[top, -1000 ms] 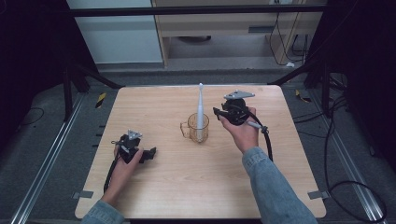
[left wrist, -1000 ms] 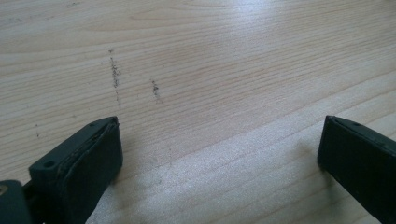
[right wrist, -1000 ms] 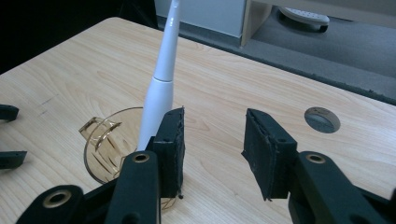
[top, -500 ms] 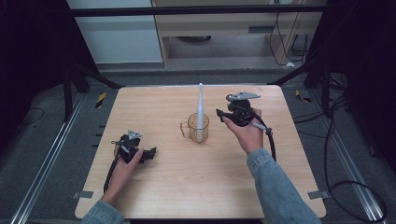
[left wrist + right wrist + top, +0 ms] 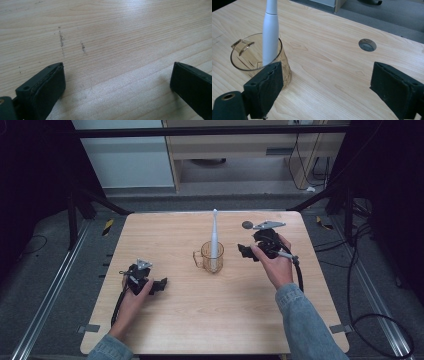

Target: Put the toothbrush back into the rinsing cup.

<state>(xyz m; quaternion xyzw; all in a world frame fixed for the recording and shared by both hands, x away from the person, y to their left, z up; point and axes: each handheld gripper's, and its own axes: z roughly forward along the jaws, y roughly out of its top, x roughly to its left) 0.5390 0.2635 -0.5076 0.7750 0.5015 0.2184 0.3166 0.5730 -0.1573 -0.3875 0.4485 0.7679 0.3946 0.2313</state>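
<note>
A clear amber-tinted cup (image 5: 210,257) with a handle stands at the table's middle, and a white electric toothbrush (image 5: 215,230) stands upright in it. My right gripper (image 5: 243,252) hovers just right of the cup, pointing left at it. In the right gripper view the cup (image 5: 258,58) and the toothbrush (image 5: 270,32) sit beyond the left jaw. The right gripper (image 5: 328,75) has just been opening its jaws, and only bare wood lies between them. My left gripper (image 5: 161,284) rests on the table at the front left, and its jaws (image 5: 118,75) stand wide apart over bare wood.
The wooden table (image 5: 200,320) has a round cable hole (image 5: 247,225) at the back right, also seen as a hole (image 5: 367,45) in the right gripper view. A black cable (image 5: 299,275) trails from the right gripper. Dark floor and metal rails surround the table.
The right gripper has drawn back to the right, away from the cup, and its jaws have spread. The toothbrush stays standing in the cup. The left hand has kept still.
</note>
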